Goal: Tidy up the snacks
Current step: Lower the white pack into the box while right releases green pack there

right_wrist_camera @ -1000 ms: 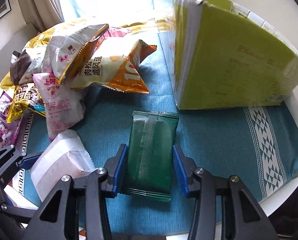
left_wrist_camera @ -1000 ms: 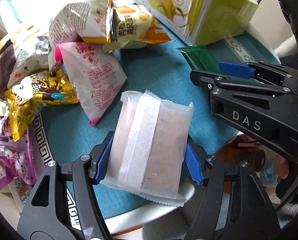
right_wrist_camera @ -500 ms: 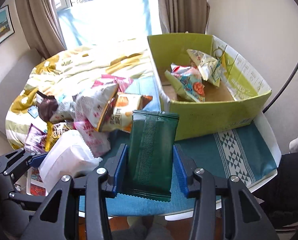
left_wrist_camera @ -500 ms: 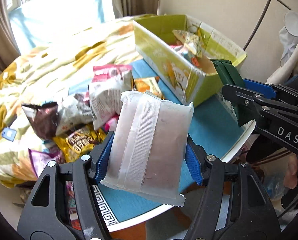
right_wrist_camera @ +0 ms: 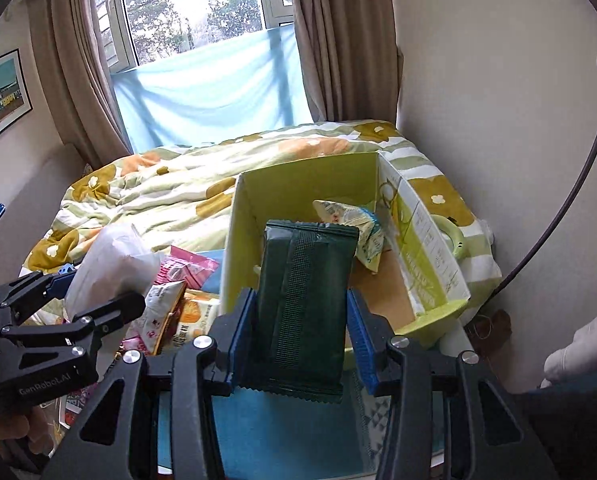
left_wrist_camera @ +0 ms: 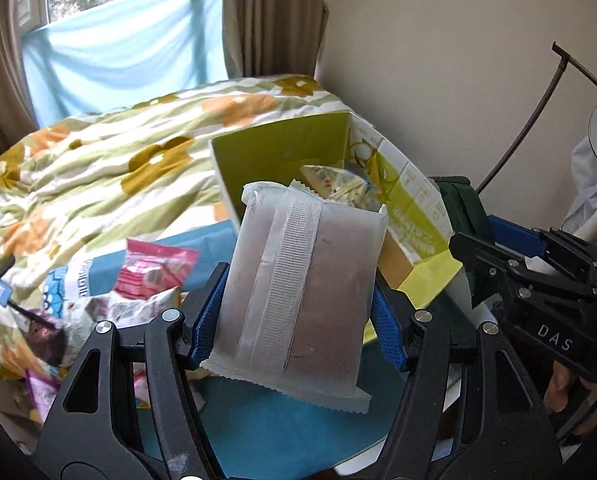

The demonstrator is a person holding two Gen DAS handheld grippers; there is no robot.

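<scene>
The white packet (left_wrist_camera: 302, 300) looks like frosted, matt plastic film with a ribbed seam strip down its middle. The green packet (right_wrist_camera: 304, 312) is darker, slightly glossy film with a similar ribbed seam. At 1 o'clock from it, the box (right_wrist_camera: 426, 256) is printed cardboard with a bare brown floor. The table cover (left_wrist_camera: 282, 432) at 6 o'clock is matt teal cloth.

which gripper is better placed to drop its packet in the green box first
Right, probably. The right gripper holds its dark green packet directly in front of the green box opening. The left gripper, with the white packet, sits further toward the snack pile.
</scene>
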